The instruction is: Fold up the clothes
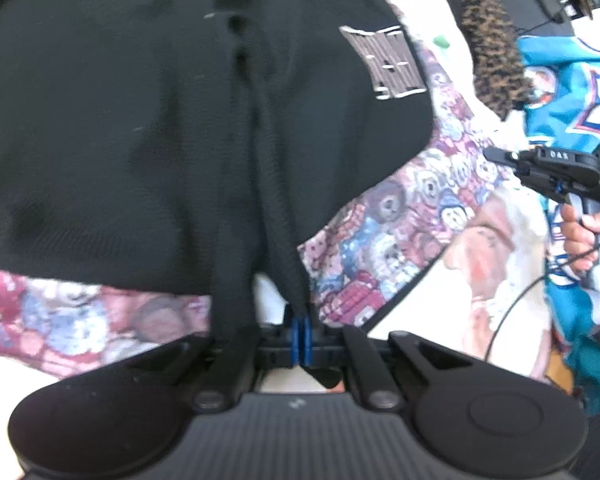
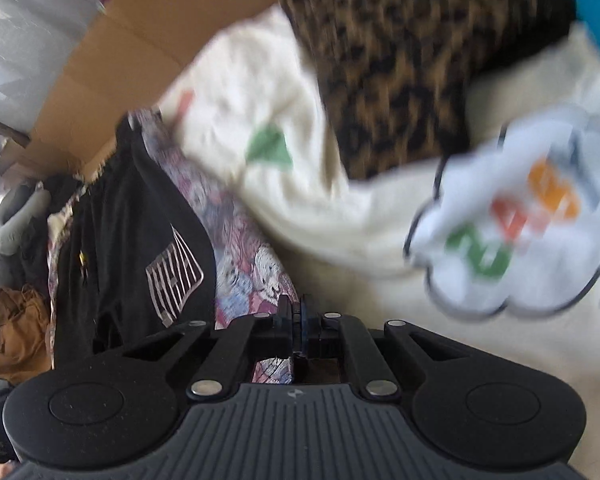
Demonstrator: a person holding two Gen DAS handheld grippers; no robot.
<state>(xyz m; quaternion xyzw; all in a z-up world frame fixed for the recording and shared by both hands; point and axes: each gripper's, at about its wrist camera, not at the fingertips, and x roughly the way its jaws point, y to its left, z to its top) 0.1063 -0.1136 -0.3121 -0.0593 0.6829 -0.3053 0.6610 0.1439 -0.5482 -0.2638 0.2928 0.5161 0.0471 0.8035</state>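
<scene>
A black garment (image 1: pixel 140 120) with a grey striped patch (image 1: pixel 384 64) lies spread on a teddy-bear print blanket (image 1: pixel 400 220). My left gripper (image 1: pixel 302 336) is shut on a pinched-up ridge of the garment's near edge; the fabric runs up from the blue pads (image 1: pixel 308 340). The right gripper (image 1: pixel 494 155) hovers at the right, off the garment, held by a hand (image 1: pixel 584 240). In the right wrist view my right gripper (image 2: pixel 298 316) is shut with nothing in it, over the blanket (image 2: pixel 252 272), and the black garment (image 2: pixel 132 240) lies to its left.
A cream garment (image 2: pixel 260 120) with a white badge (image 2: pixel 520 220), a leopard-print piece (image 2: pixel 400 60) and a teal printed garment (image 1: pixel 572 92) are heaped to the right. Cardboard (image 2: pixel 140 40) stands behind. A brown cloth (image 2: pixel 16 332) lies at far left.
</scene>
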